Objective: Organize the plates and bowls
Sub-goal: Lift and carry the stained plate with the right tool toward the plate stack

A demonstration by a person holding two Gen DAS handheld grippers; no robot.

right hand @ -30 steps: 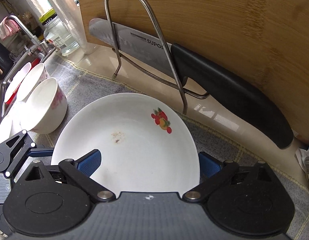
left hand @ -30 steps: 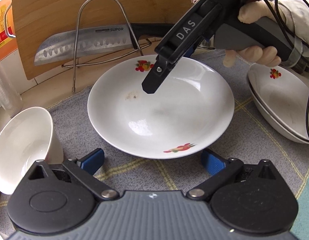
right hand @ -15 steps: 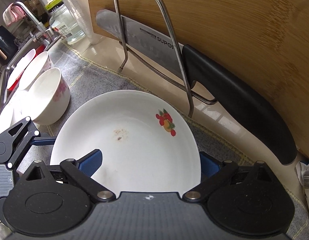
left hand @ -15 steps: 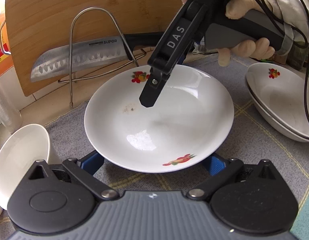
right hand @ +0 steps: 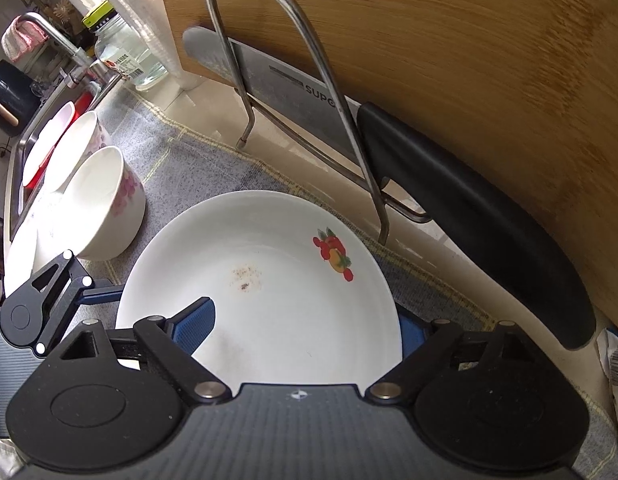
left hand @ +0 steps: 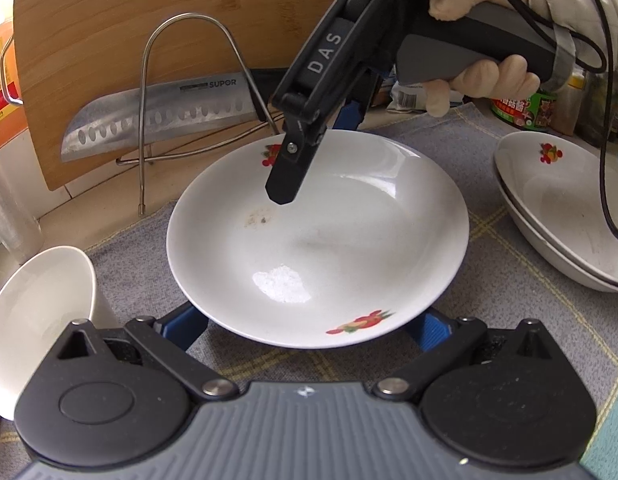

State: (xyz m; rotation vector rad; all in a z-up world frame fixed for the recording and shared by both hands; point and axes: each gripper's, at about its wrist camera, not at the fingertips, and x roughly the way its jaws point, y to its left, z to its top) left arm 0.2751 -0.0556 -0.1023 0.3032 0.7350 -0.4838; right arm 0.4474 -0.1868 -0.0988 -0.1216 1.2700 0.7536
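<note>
I see my right gripper [left hand: 309, 160] straddling the plate's [left hand: 349, 240] far rim at centre frame (fingers spread). My left gripper [left hand: 309, 326] gapes under its near rim, possibly touching.

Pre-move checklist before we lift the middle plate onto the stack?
1. Right gripper straddles the plate rim, one finger inside, one outside: ok.
2. Right jaws shut on rim: not ok, open.
3. Left gripper gripping near rim: not ok, open, fingers low at either side.
4. Stack of plates has nothing on top: ok.
5. Bowl apart from plate: ok.
6. Plate clean: not ok, brown stain.
</note>
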